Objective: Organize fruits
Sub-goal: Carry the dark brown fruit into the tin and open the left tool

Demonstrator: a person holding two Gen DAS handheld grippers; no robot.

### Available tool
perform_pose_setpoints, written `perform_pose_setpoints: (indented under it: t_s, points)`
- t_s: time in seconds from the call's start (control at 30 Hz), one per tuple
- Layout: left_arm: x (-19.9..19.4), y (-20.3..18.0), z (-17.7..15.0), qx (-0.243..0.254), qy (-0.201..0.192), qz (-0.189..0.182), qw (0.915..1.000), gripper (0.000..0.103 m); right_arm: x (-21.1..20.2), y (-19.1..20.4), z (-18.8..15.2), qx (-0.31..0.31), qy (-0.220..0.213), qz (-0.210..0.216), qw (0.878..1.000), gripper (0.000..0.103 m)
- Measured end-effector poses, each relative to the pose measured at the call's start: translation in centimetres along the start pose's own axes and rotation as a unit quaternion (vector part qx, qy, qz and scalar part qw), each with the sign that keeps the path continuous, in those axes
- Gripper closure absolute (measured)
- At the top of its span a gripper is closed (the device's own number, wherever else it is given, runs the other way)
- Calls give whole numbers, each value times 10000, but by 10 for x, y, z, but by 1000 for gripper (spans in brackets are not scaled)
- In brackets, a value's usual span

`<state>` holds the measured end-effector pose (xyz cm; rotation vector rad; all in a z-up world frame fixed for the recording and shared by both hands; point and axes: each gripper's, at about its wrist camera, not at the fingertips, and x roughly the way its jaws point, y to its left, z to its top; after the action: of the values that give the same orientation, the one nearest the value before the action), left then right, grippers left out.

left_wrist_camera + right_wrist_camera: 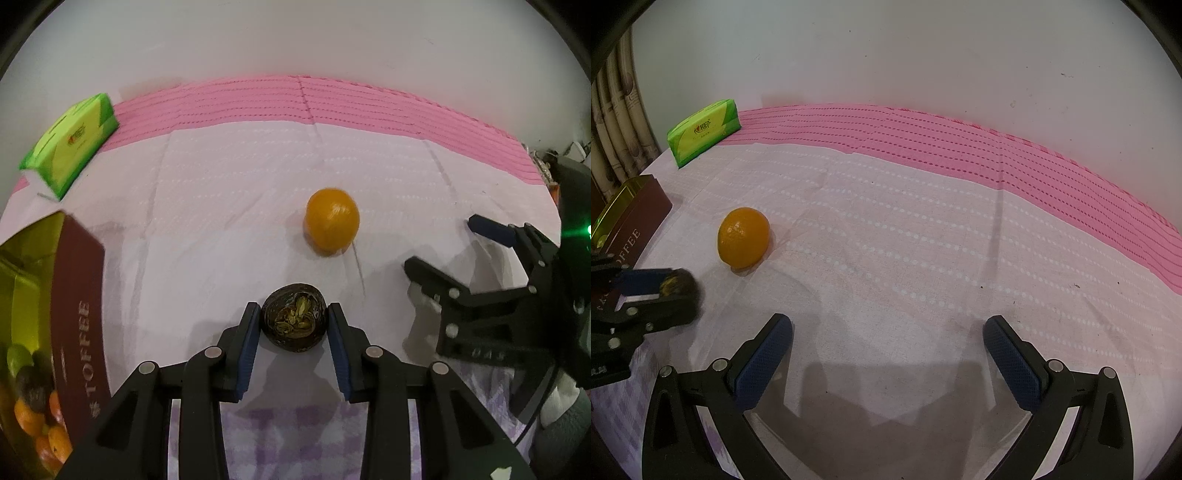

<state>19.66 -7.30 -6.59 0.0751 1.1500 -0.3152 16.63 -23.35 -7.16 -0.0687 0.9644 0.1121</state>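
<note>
Fruits are the subject: most already lie in the dark red, gold-lined "TOFFEE" box (79,291) at the far left, where orange, green and dark pieces show inside. Behind it, on the pink cloth border, rests a green tissue pack (72,142), not part of the work.

Next to the right, the left gripper (293,332) has its blue-padded jaws drawn in against both flanks of a dark brown, round, wrinkled fruit with a greenish calyx (294,321). The pads appear to press on it. Whether the fruit rests on the pale dotted tablecloth (221,206) or hangs just above it cannot be told.

Beyond it and slightly right, a smooth, round orange fruit (331,221) sits loose on the cloth, well apart from either tool.

At the far right, the right gripper (888,354) hovers with jaws spread wide and nothing between them.

Assessment: the step in hand is carrying the dark fruit to the box. The grip sits across the widest part, which is sound; the skin looks firm but rounded, so a slip is possible. Recommended: lift straight up before travelling left, clear the box wall fully, lower over a gap among the fruit inside, then release low to avoid bruising.
</note>
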Motion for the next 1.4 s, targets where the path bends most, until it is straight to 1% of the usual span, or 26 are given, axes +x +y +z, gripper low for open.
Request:
perform_pose_setpoints:
  t_s: [0.13, 0.27, 0.43, 0.5, 0.7, 0.8, 0.93, 1.1, 1.4]
  points:
    - [-9, 5, -8, -69, 32, 36, 10000, 70, 0, 0, 0, 0, 0, 0, 10000, 0]
    - [-23, 9, -15, -184, -19, 12, 9998, 70, 0, 0, 0, 0, 0, 0, 10000, 0]
    - [-42, 17, -22, -326, -89, 100, 9994, 70, 0, 0, 0, -1, 1, 0, 10000, 0]
    - [-53, 23, -25, -431, -151, 80, 9989, 70, 0, 0, 0, 0, 0, 0, 10000, 0]
    - [-90, 47, -27, -788, -527, 264, 9952, 70, 0, 0, 0, 0, 0, 0, 10000, 0]
    - [-107, 66, -26, -989, -706, 437, 9916, 70, 0, 0, 0, -1, 1, 0, 10000, 0]
    - [-118, 94, -29, -1302, -772, 662, 9863, 70, 0, 0, 0, -1, 0, 0, 10000, 0]
    - [-123, 132, -46, -1713, -734, 957, 9778, 70, 0, 0, 0, -1, 1, 0, 10000, 0]
    - [-129, 177, -74, -2153, -651, 1245, 9664, 70, 0, 0, 0, -1, 2, 1, 10000, 0]
